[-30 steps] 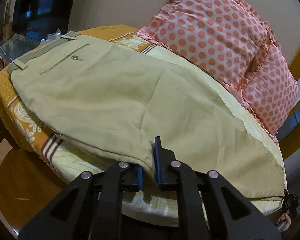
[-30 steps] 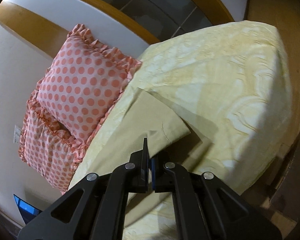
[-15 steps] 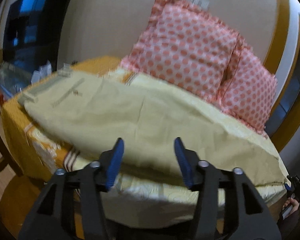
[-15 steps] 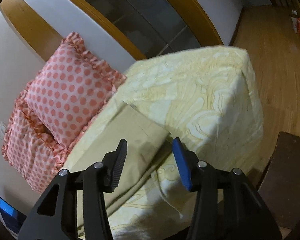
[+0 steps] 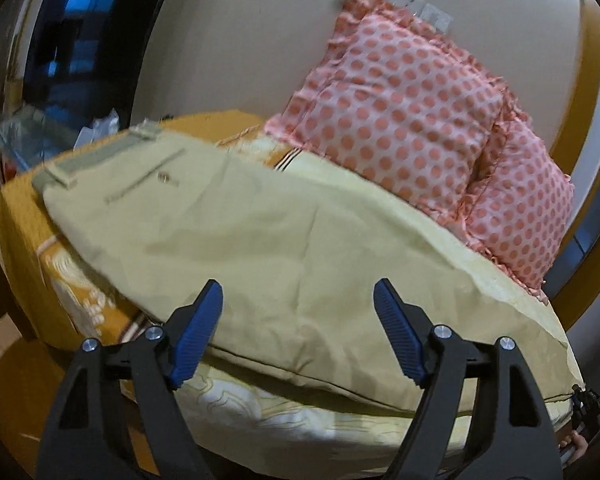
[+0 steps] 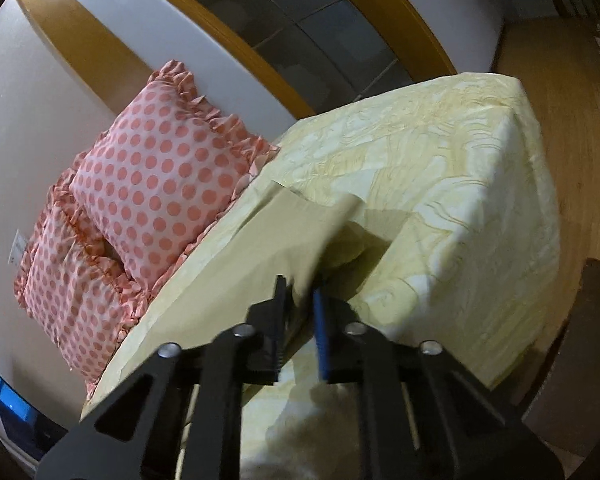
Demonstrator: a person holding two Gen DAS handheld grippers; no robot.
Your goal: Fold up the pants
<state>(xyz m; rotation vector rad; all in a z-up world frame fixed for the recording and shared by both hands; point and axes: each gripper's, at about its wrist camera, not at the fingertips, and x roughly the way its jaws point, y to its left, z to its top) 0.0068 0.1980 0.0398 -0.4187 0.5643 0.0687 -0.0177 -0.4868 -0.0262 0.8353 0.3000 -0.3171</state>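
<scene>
Beige pants (image 5: 260, 232) lie flat along the bed, folded lengthwise, waistband at the far left and leg hems at the right. My left gripper (image 5: 298, 332) is open and empty, its blue pads either side of the pants' near edge at mid-leg. In the right wrist view the pants' hem end (image 6: 284, 232) lies on the pale yellow bedspread (image 6: 460, 184). My right gripper (image 6: 300, 312) is nearly closed, with the near corner of the hem between its fingers.
Two pink polka-dot pillows (image 5: 412, 120) lean on the wall behind the pants, also in the right wrist view (image 6: 152, 184). The bed drops off at its near edge and at its right end. Wooden floor (image 6: 572, 128) lies beyond. A dark window (image 5: 72, 52) is at far left.
Both grippers opened and let go of the pants half a second ago. The left has opened wider and stays open. The right has closed again on the hem corner.
</scene>
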